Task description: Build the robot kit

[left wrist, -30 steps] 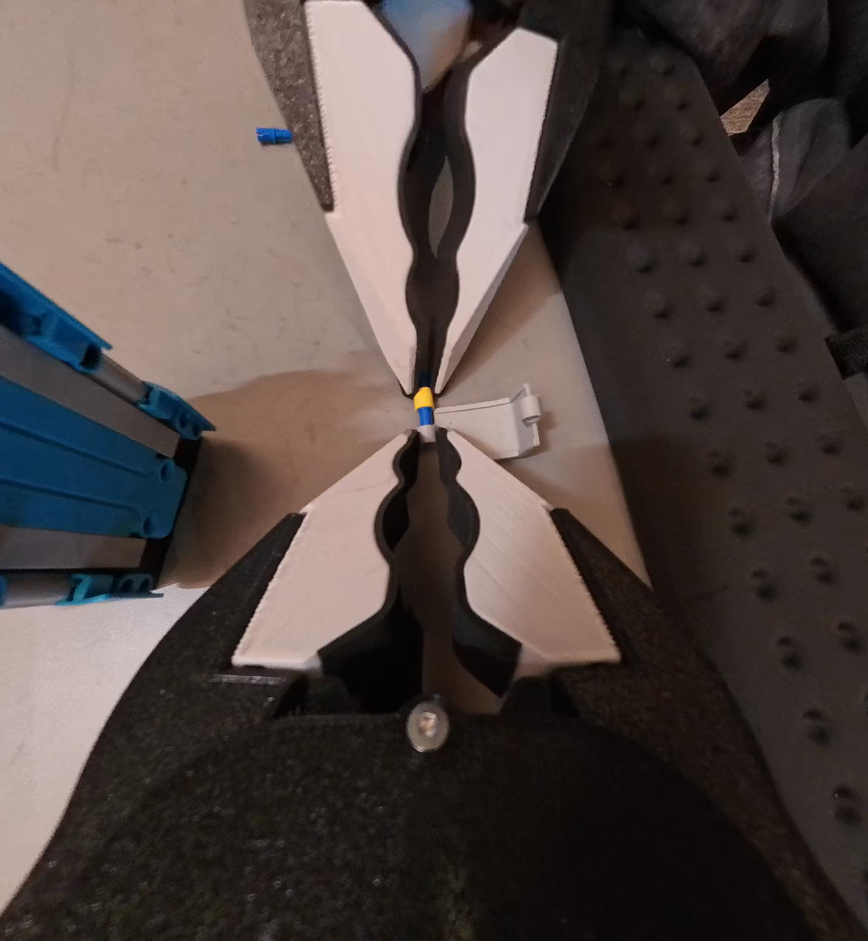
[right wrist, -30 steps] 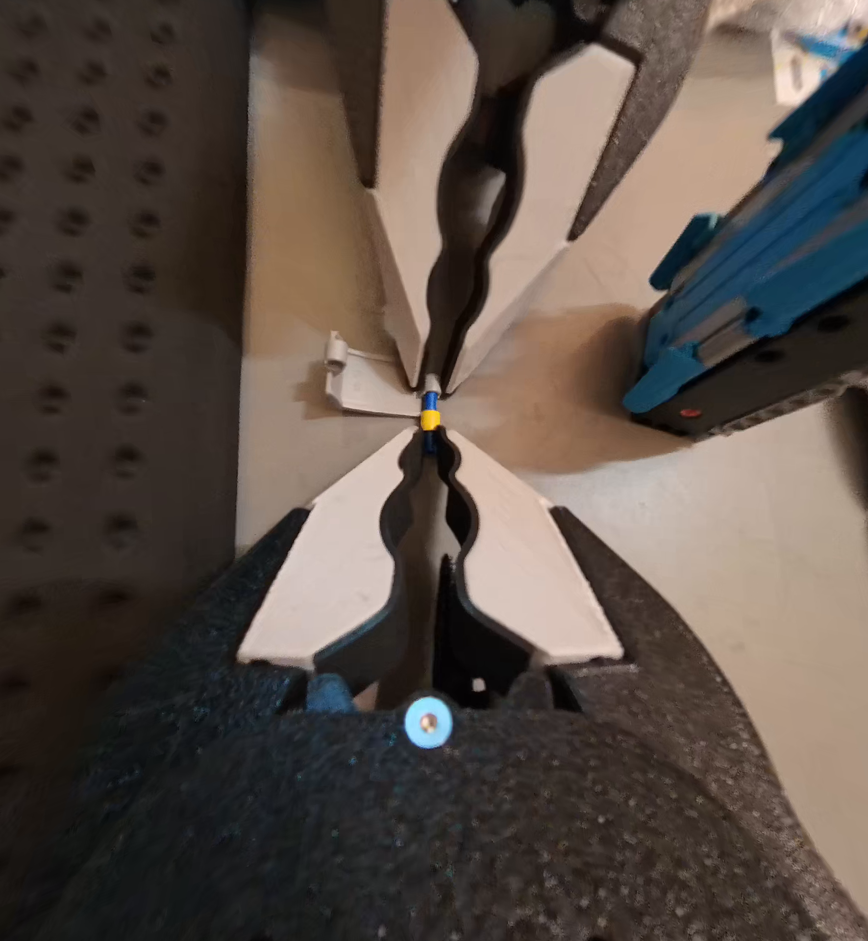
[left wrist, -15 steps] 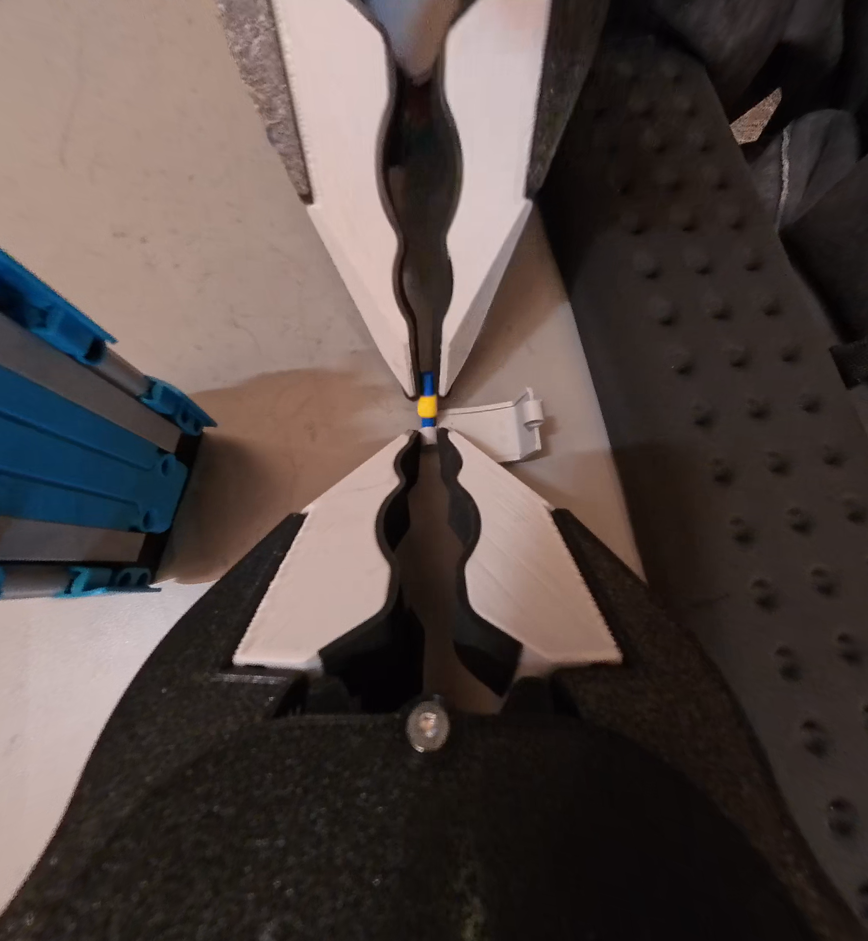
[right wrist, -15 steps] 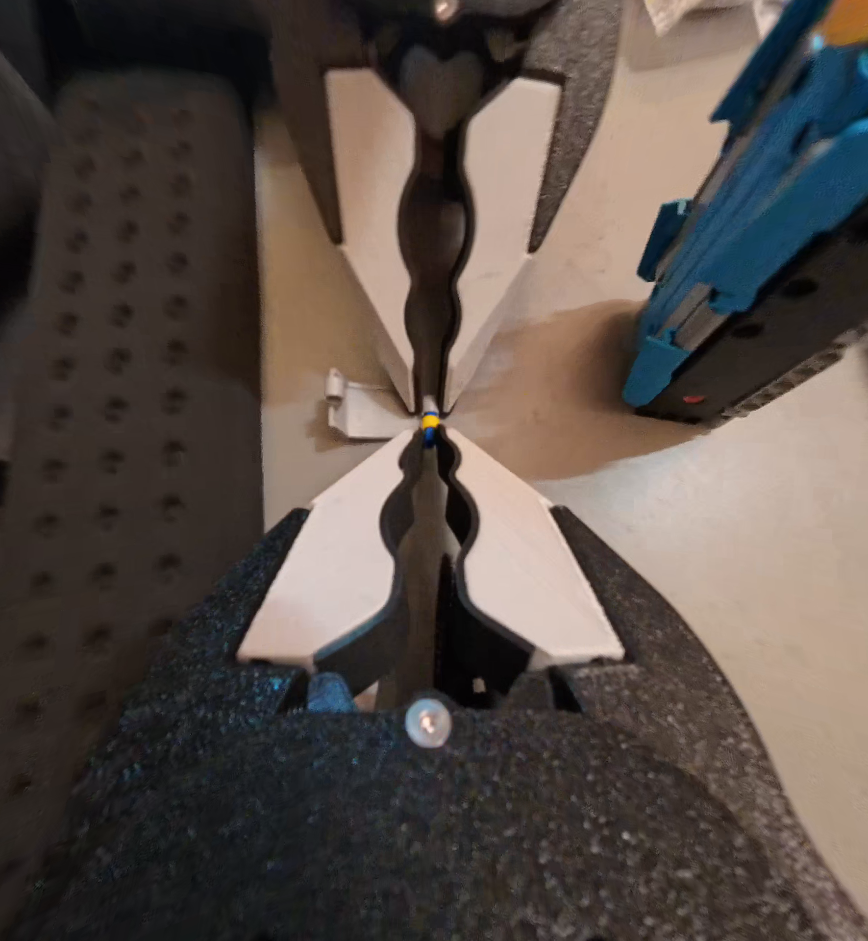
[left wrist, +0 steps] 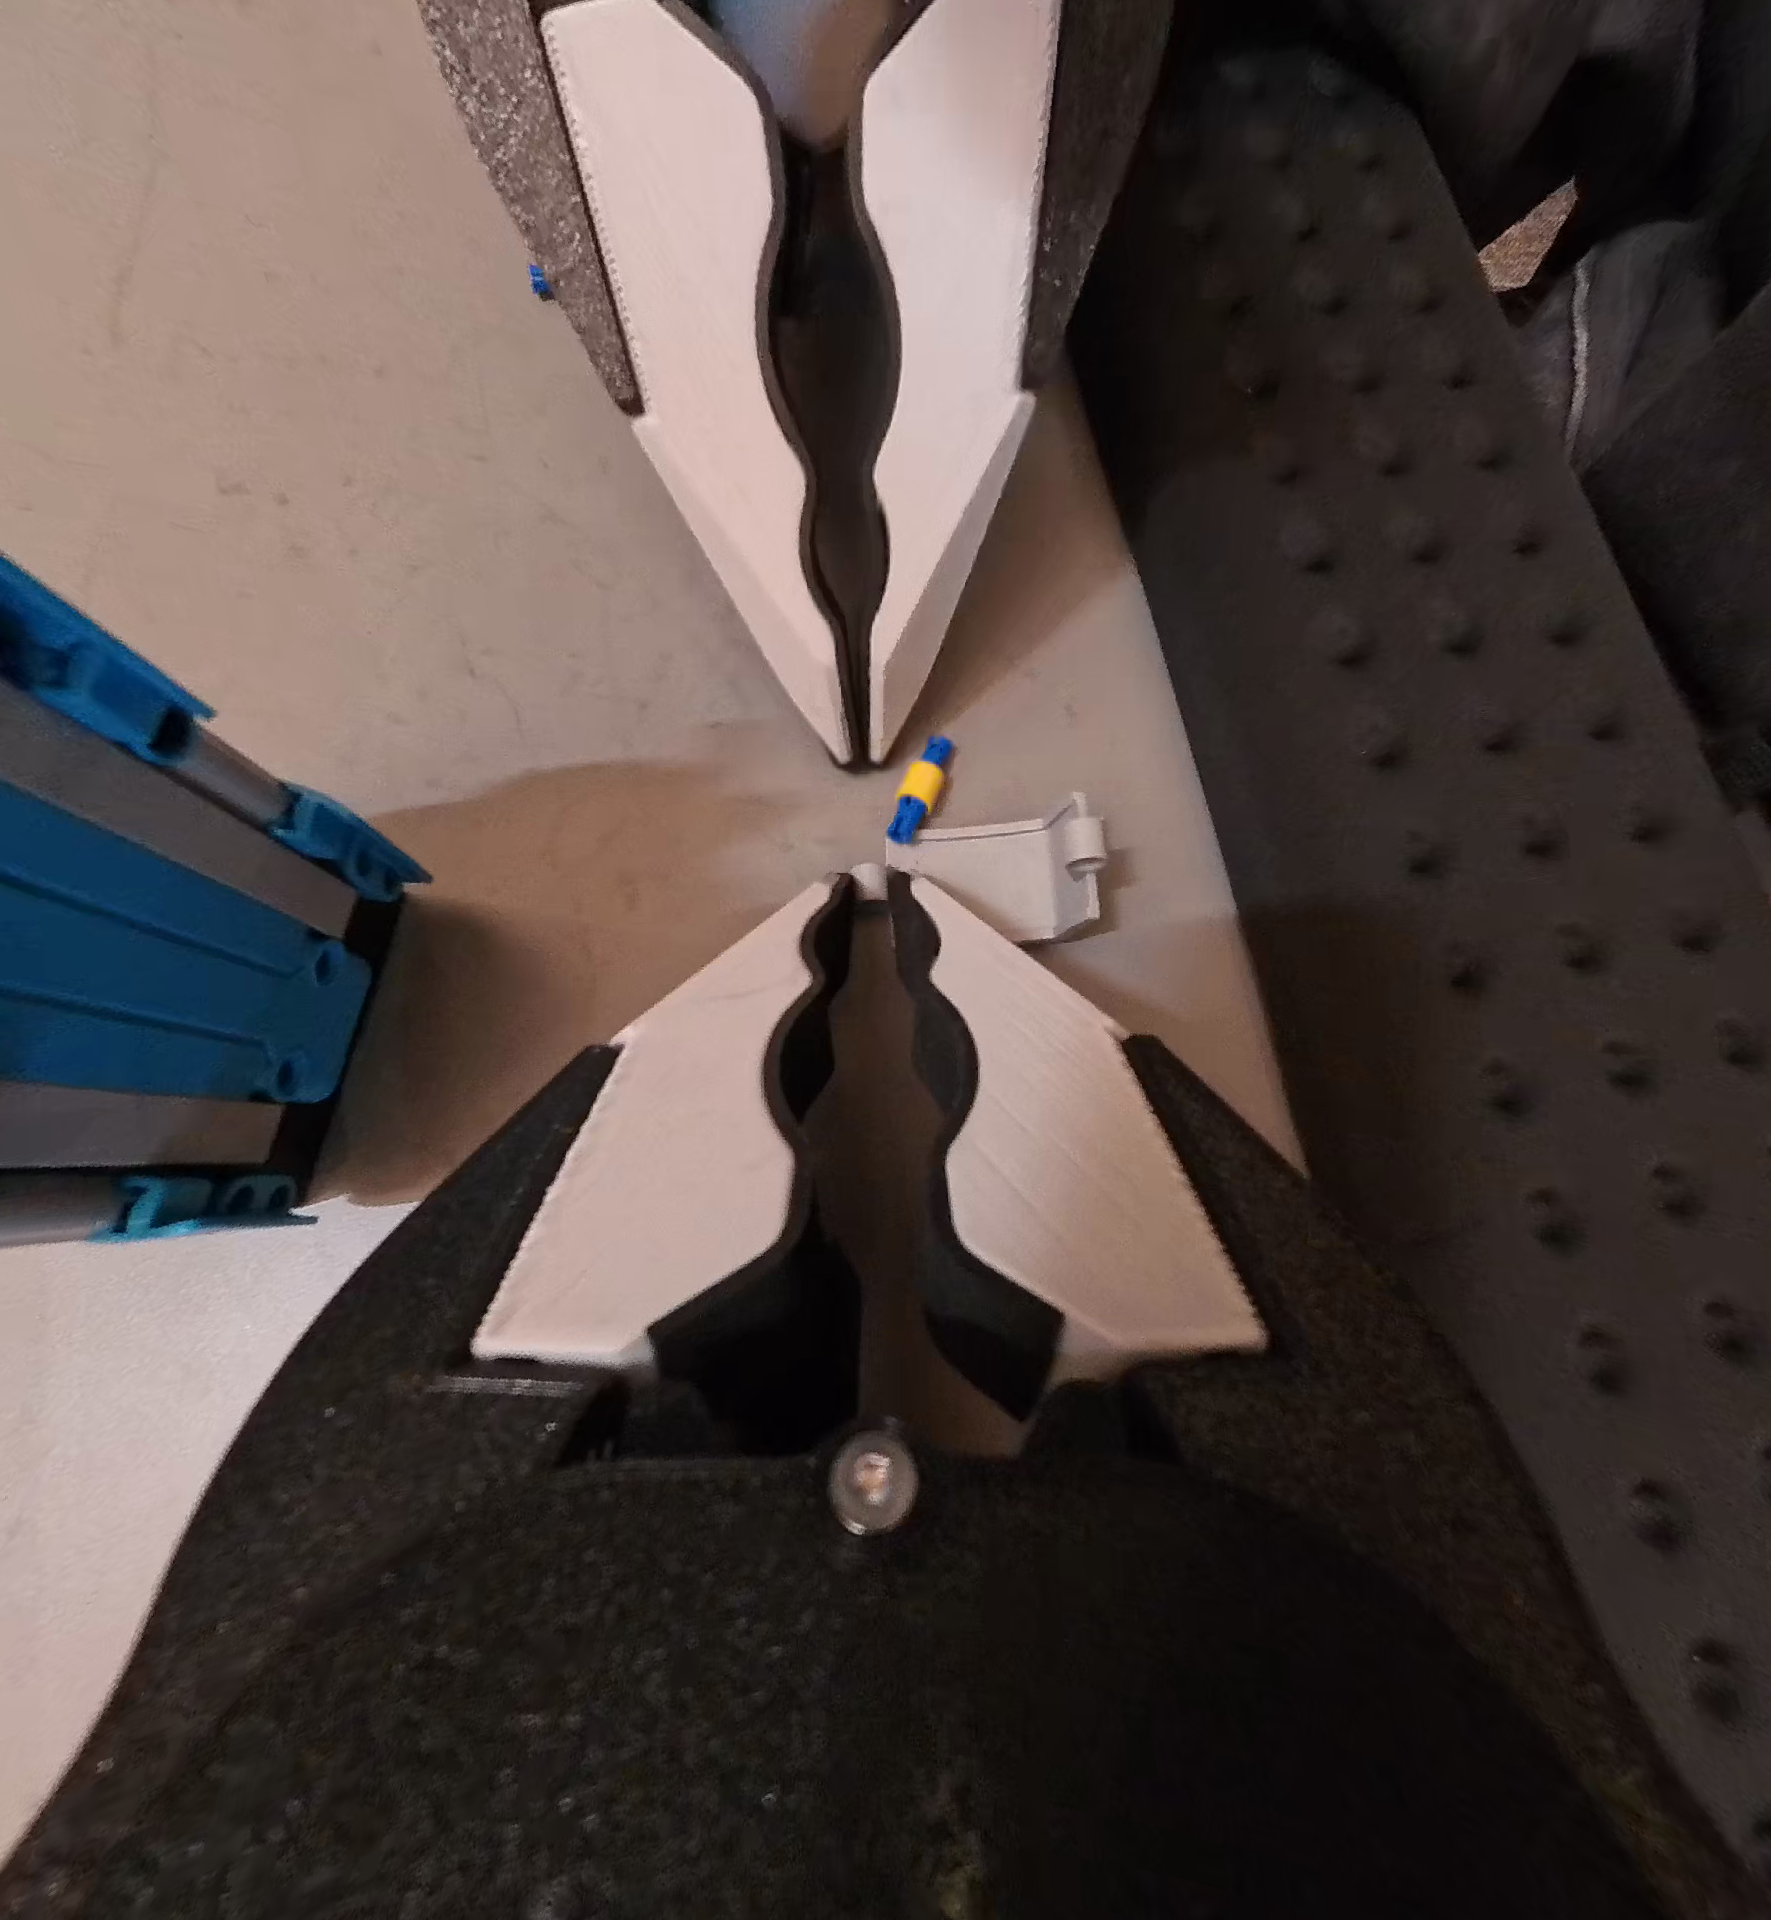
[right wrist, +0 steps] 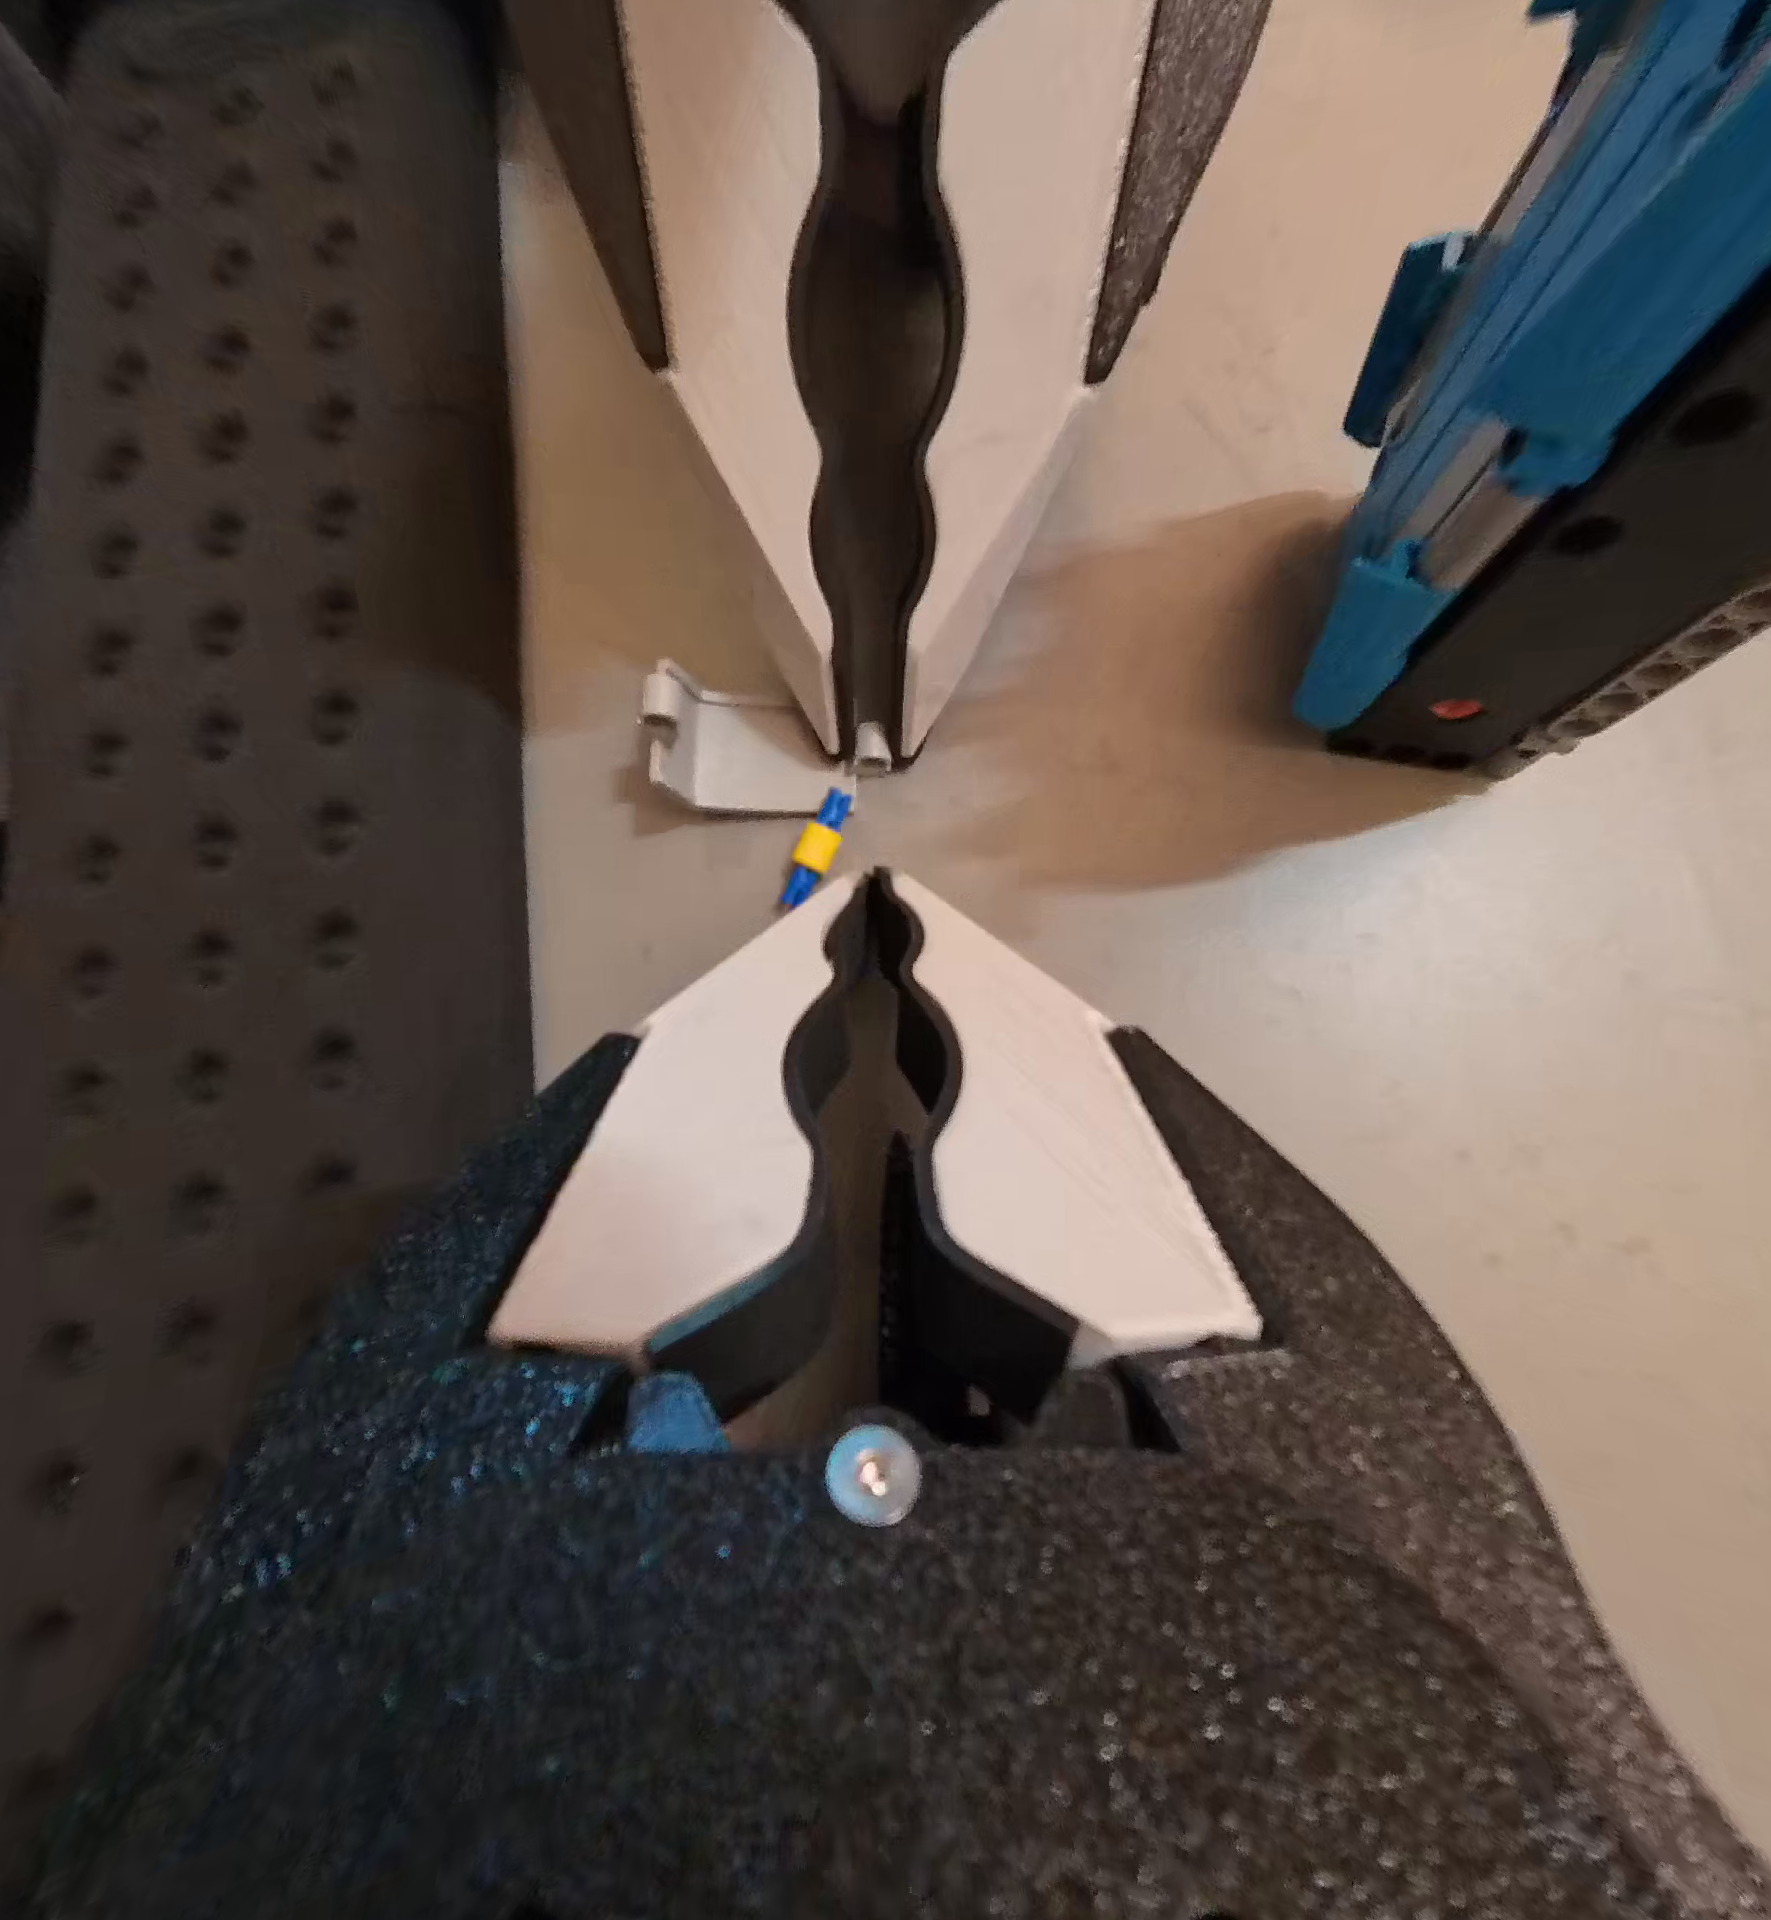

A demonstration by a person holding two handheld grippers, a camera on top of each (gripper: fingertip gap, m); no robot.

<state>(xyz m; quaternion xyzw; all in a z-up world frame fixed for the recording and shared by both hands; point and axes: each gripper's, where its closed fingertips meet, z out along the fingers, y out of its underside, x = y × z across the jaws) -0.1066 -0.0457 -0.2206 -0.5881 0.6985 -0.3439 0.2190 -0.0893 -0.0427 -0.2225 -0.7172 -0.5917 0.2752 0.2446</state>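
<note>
Facing tip to tip: left gripper (left wrist: 868, 881) clamped on grey part (left wrist: 1016, 873); right gripper (right wrist: 876, 881) closed, empty; blue-yellow pin (right wrist: 816, 847) loose on table (right wrist: 1380, 1039), just beside both tips.

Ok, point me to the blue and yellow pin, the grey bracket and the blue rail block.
blue and yellow pin (left wrist: 919, 801), left wrist view, on its yellow middle band.
grey bracket (left wrist: 1026, 871), left wrist view, on its flat plate.
blue rail block (right wrist: 1546, 436), right wrist view, on its blue upper side.
</note>
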